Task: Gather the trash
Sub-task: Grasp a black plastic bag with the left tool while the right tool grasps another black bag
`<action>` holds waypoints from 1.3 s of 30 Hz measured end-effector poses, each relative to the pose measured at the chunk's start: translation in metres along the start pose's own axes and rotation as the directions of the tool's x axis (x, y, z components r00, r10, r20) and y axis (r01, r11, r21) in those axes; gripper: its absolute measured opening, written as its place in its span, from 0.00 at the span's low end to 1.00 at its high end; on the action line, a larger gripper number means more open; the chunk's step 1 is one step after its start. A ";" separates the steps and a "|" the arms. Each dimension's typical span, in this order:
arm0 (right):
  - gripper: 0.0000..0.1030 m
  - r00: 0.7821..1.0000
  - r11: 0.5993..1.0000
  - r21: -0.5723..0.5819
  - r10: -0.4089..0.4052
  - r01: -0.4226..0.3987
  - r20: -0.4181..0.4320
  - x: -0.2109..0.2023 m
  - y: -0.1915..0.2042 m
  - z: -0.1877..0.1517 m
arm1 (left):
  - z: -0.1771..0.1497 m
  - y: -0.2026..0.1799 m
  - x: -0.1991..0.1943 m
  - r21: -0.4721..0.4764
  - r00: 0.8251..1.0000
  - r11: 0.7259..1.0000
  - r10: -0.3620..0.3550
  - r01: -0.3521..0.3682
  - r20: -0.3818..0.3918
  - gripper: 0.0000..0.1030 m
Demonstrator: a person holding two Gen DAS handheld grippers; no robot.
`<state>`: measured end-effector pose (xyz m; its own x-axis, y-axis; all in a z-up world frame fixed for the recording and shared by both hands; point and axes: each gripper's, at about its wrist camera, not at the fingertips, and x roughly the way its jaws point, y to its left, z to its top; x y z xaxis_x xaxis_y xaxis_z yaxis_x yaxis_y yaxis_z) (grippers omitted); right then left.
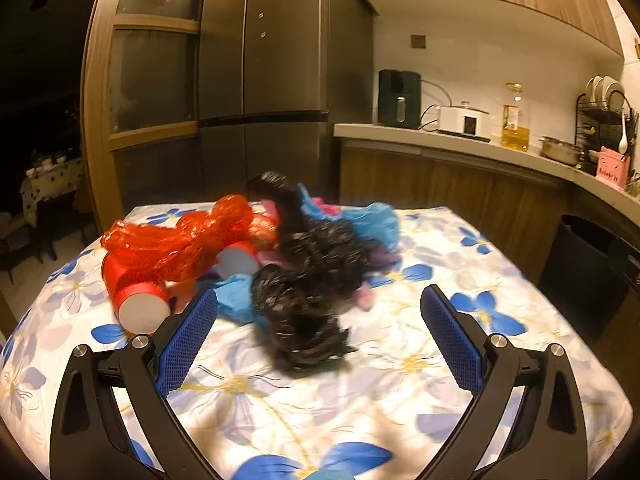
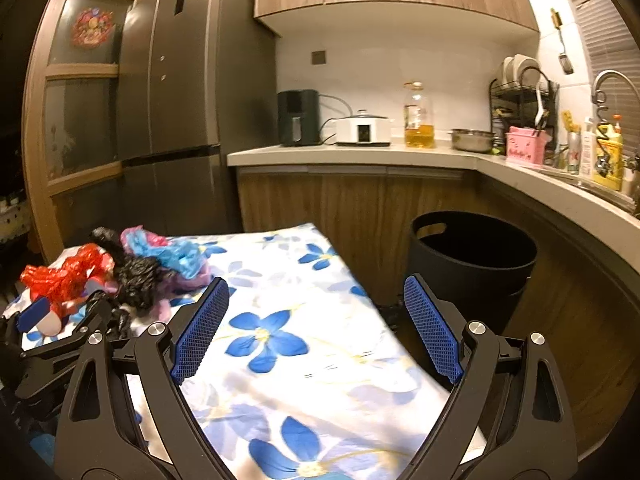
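A heap of trash lies on the flowered tablecloth (image 1: 420, 364): a crumpled black plastic bag (image 1: 312, 292), a red plastic bag (image 1: 180, 240), red paper cups (image 1: 136, 304) on their sides, and blue and pink bags (image 1: 372, 220). My left gripper (image 1: 318, 320) is open, its blue pads either side of the black bag's near end, not touching. The heap also shows in the right wrist view (image 2: 132, 276) at the left. My right gripper (image 2: 316, 324) is open and empty over the table's right part. A black trash bin (image 2: 472, 264) stands on the floor right of the table.
A fridge (image 1: 264, 80) and wooden cabinet stand behind the table. The kitchen counter (image 2: 360, 156) holds an air fryer, cooker, oil bottle (image 2: 418, 120), steel bowl, dish rack and sink. The left gripper's body (image 2: 52, 344) shows at the right wrist view's left edge.
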<state>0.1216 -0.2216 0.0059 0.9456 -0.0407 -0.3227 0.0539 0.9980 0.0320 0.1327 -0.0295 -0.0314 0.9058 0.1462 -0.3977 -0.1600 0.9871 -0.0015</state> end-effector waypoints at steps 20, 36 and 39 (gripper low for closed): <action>0.85 0.998 0.998 -0.025 0.055 -0.056 -0.040 0.036 0.039 -0.007 | -0.014 0.025 0.060 -0.089 0.978 0.996 -0.049 0.031 -0.202 0.33; 0.84 0.972 0.972 -0.074 0.218 -0.224 -0.090 0.079 0.118 -0.016 | -0.010 0.070 0.001 -0.127 0.989 0.986 -0.118 0.106 -0.092 0.19; 0.80 0.958 0.959 -0.070 0.264 -0.273 -0.113 0.092 0.139 -0.015 | -0.008 0.081 -0.004 -0.135 0.992 0.987 -0.101 0.091 -0.071 0.19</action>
<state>0.2115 -0.0862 -0.0341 0.8839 0.2300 -0.4072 -0.2289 0.9721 0.0521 0.1134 0.0498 -0.0375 0.8872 0.0409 -0.4596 -0.1286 0.9785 -0.1613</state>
